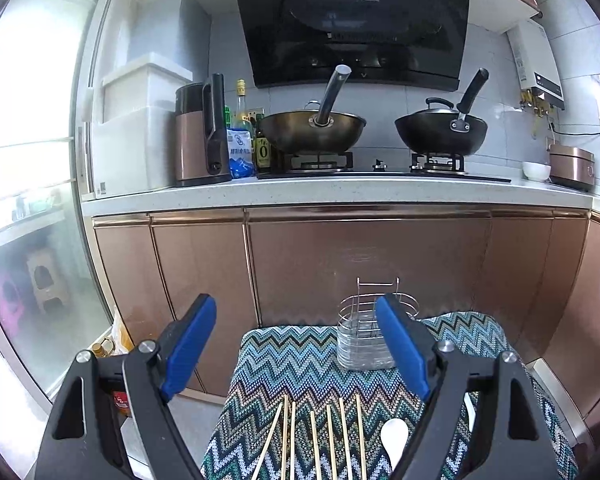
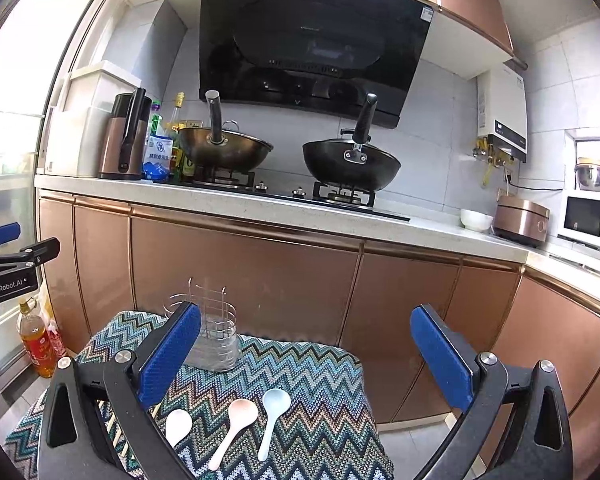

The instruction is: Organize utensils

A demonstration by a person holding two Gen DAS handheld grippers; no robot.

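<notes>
On zigzag cloth (image 2: 300,376): chopsticks (image 1: 320,440), three spoons (image 2: 236,420) lie loose | wire holder (image 2: 216,332) looks empty | left tool (image 1: 296,344), right tool (image 2: 306,354) released, grasping nothing | judged: nothing sorted yet

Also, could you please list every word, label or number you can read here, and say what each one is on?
"GenRobot.AI": left gripper body, seen from the right wrist.
"0": dark bottle label.
Salt bag, water heater, hood sticker: print too small to read.
</notes>
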